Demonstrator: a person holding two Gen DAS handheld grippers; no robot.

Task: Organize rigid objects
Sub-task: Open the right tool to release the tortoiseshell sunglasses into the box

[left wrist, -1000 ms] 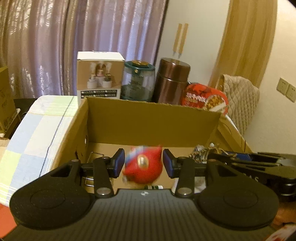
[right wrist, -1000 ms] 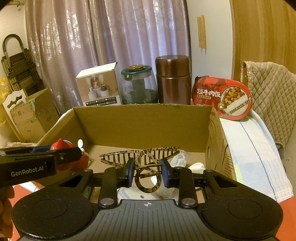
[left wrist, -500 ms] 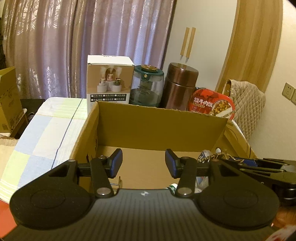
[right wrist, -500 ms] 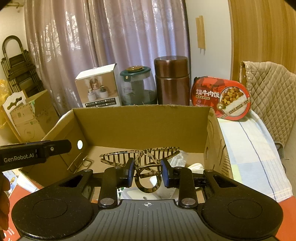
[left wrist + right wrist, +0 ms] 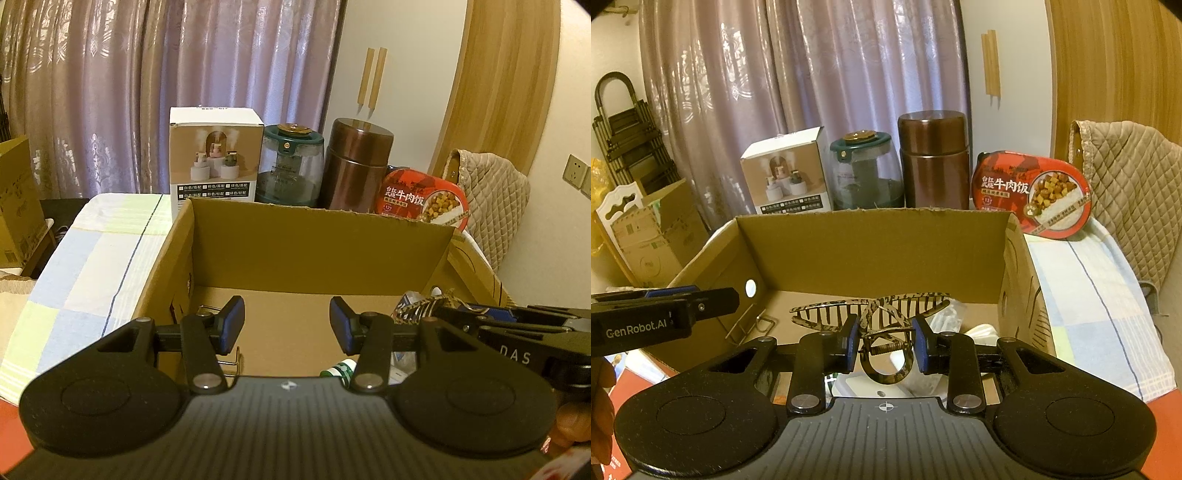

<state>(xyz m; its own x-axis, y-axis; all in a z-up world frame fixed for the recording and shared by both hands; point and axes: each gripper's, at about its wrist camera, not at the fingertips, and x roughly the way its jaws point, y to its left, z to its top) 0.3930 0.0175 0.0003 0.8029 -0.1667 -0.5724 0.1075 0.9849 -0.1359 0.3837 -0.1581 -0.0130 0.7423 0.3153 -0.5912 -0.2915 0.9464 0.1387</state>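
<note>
Left wrist view
Left gripper: fingers spread apart, nothing between them.
Ahead of the fingers: the cardboard box, its bare floor just past the tips.
Count here: one wire clip beside the left finger; one green-and-white tube beside the right finger; four items lined up beyond the box's far wall.
Off to the right: the right gripper's tip, with the hair claw's striped teeth showing.

Right wrist view
Right gripper: fingers clamped on the hair claw, pinching its handles, teeth splayed ahead of the tips.
Claw's place: held above the box's near edge, not yet set down.
Count here: one hair claw; one box; some pale items below the fingers, too hidden to count.
Step in hand, as I judge it: carry the claw forward over the floor, lower it onto a bare patch clear of the pale items, then let the fingers part slowly so the sprung handles do not flick it.
</note>
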